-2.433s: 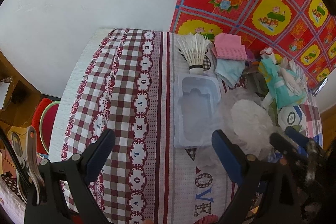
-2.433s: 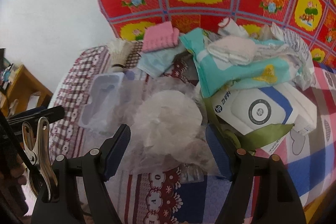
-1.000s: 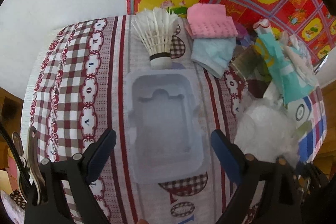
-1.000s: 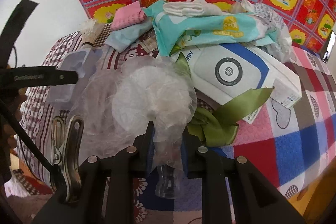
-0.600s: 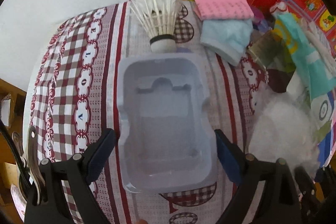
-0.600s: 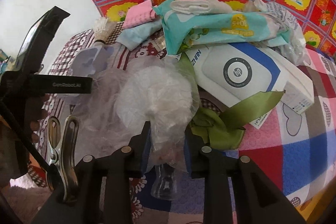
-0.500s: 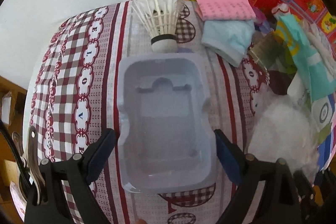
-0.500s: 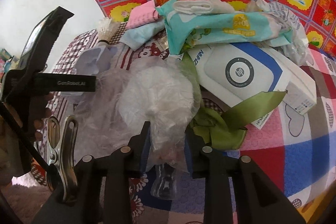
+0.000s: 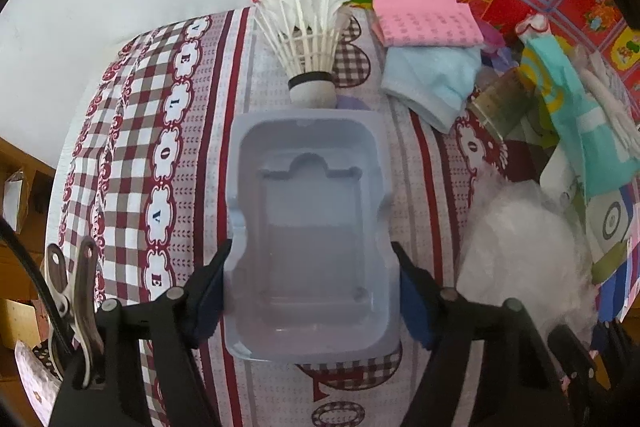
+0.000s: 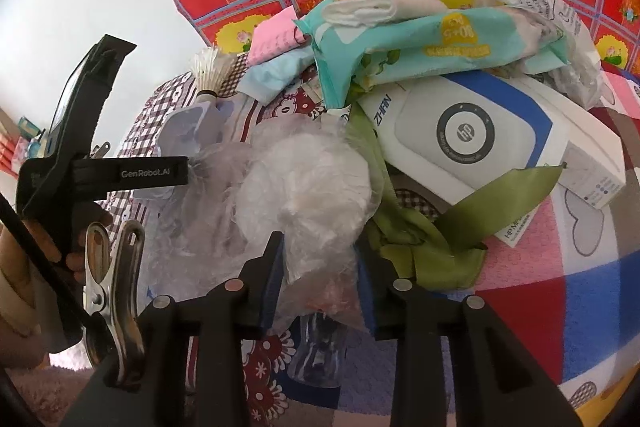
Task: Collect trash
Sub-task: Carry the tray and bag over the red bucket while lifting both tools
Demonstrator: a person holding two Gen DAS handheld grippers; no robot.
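Observation:
A pale clear plastic tray (image 9: 312,187) lies open side up on the checked tablecloth (image 9: 132,147). My left gripper (image 9: 312,287) points steeply down over its near end, jaws closing, both pads touching the tray's side walls. In the right wrist view a crumpled clear plastic bag (image 10: 304,187) lies on the table. Its near end is bunched between the pads of my right gripper (image 10: 320,267), whose jaws are opening while the bag still fills the gap. The bag (image 9: 524,239) also shows right of the tray. A hand holds the left gripper's body (image 10: 100,167) at the left.
A white shuttlecock (image 9: 308,31) stands just behind the tray. Folded pink cloth (image 9: 424,11) and blue cloth (image 9: 432,79) lie behind on the right. A teal wipes pack (image 10: 440,43), a white and blue box (image 10: 472,135) and a green ribbon (image 10: 440,227) crowd the right. The table edge curves at left.
The left jaws have drawn in from wide apart until they meet the tray's sides. The right jaws, tightly pinched on the bag a second ago, have spread somewhat.

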